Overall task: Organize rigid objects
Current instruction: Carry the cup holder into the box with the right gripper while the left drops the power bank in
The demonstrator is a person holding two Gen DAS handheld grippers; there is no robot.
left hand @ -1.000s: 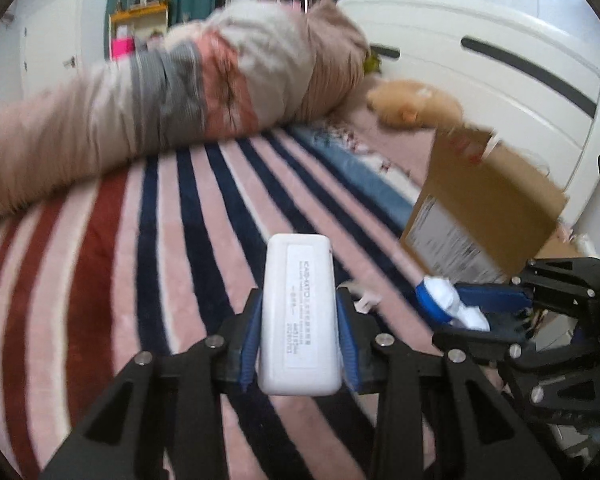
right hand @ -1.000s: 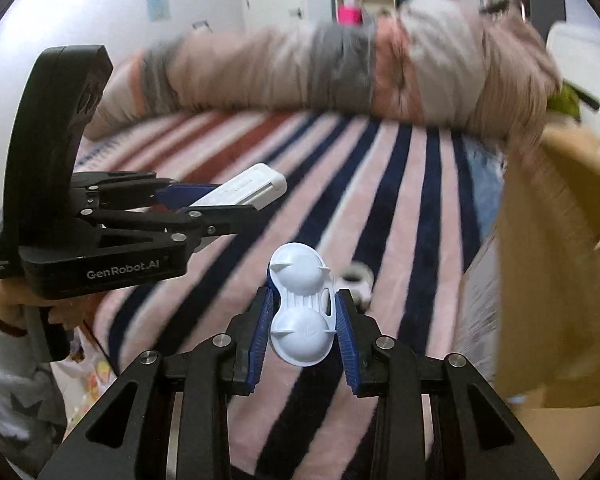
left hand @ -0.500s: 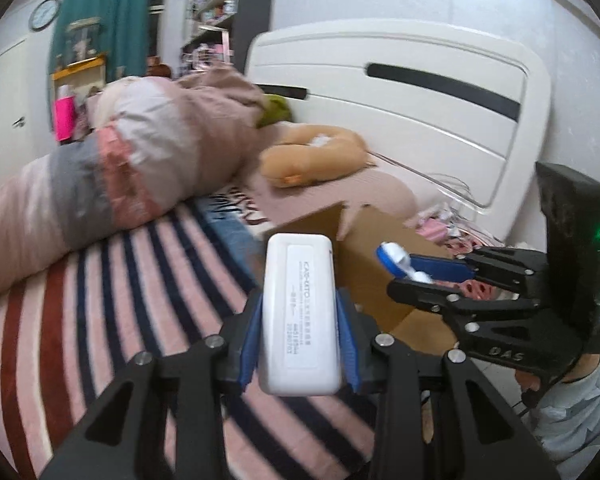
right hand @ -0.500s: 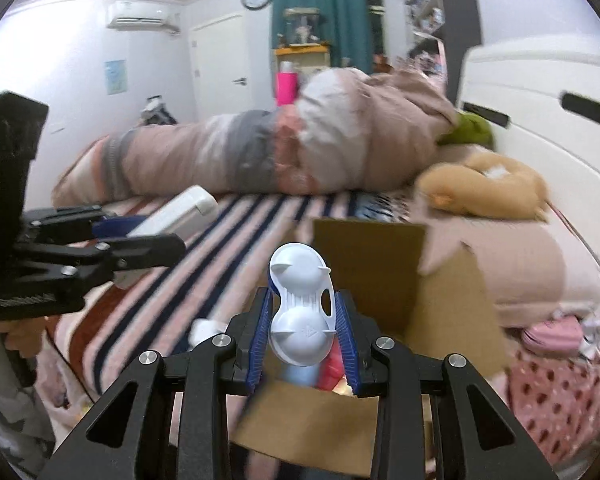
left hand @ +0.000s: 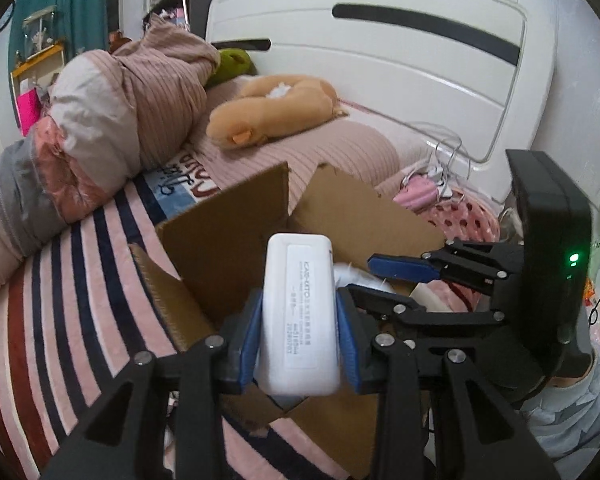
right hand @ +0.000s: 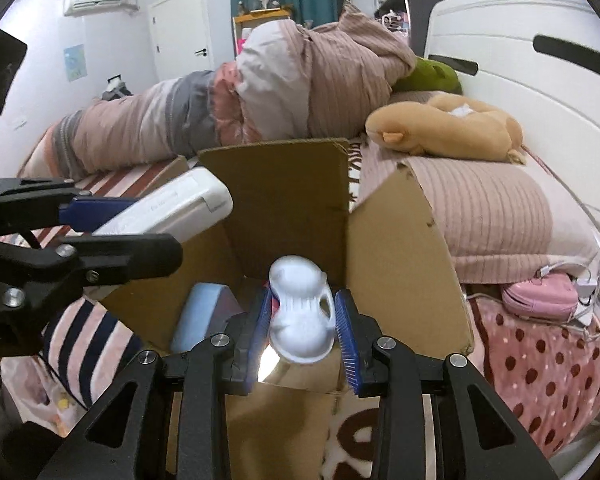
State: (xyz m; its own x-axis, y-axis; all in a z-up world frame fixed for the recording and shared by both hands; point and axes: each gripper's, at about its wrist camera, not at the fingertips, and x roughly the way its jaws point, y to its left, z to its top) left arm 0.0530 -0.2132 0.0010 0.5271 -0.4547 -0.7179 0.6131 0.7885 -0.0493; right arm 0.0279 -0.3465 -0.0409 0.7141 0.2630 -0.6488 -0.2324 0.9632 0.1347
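Observation:
My left gripper (left hand: 298,334) is shut on a white rectangular case (left hand: 300,316) with a printed label, held above the open cardboard box (left hand: 224,236) on the bed. The case also shows in the right wrist view (right hand: 168,210). My right gripper (right hand: 305,330) hangs over the box (right hand: 288,208). Its blue pads stand apart from a white plastic figure-eight piece (right hand: 302,318) that looks blurred between them. A light blue object (right hand: 198,316) lies inside the box. The right gripper also shows in the left wrist view (left hand: 380,280).
The box stands on a striped blanket (left hand: 60,300). A rolled pink and grey duvet (right hand: 228,108) lies behind it. A tan plush toy (left hand: 272,108) rests on a pink pillow (right hand: 488,208) by the white headboard (left hand: 400,52). A pink pouch (right hand: 540,296) with cables lies at right.
Both grippers have moved in over the open box. The right jaws have widened and the white piece now sits loose and blurred between them. The left gripper still holds the case.

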